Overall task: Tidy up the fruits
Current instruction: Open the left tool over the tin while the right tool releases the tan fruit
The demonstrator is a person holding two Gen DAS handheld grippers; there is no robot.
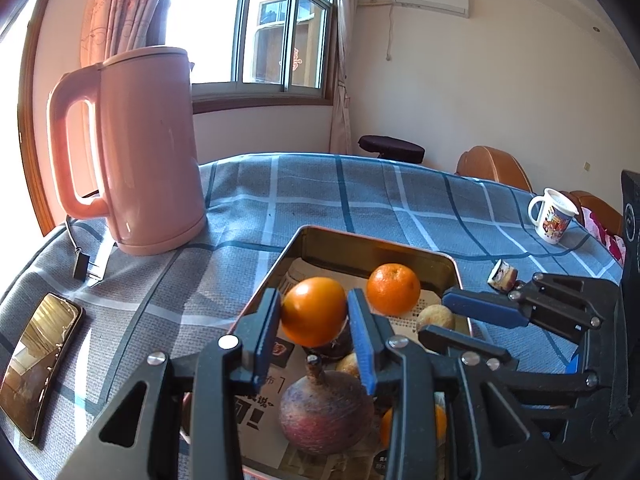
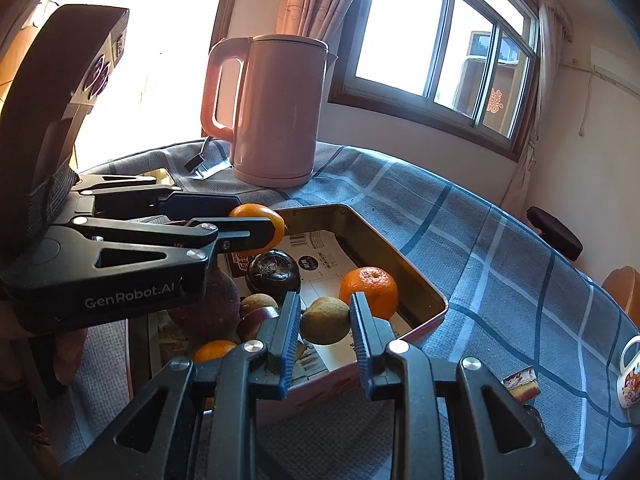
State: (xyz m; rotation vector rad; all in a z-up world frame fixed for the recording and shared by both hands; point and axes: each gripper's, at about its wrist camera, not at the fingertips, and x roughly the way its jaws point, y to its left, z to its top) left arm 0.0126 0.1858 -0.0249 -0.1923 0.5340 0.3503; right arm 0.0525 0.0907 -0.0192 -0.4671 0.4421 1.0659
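Covering the desk (image 1: pixel 400 200) is a blue checked cloth, and on it, largest of all, stands a pink kettle (image 1: pixel 144 148) with its lid shut, so its contents cannot be told. Next in size, a rectangular metal tin (image 1: pixel 280 264), lined with printed paper, sits just in front of the kettle. Inside it lie a large purple-red fruit (image 1: pixel 326 412) with a stem, a dark round fruit (image 2: pixel 274 272), an orange (image 1: pixel 393 289) near the far right corner, a yellowish-green fruit (image 2: pixel 326 320) beside that orange, another orange (image 2: pixel 214 351) at the near edge, and some smaller fruits half hidden.

Above the tin, the left gripper (image 1: pixel 314 320) has its jaws clamped on a smooth orange fruit (image 1: pixel 314 311), held clear of the paper. The right gripper (image 2: pixel 325 336) hangs over the tin's near right edge; its jaws grip nothing and sit at their narrowest. A white printed mug (image 1: pixel 554 214) stands well apart on the right, its inside not readable.
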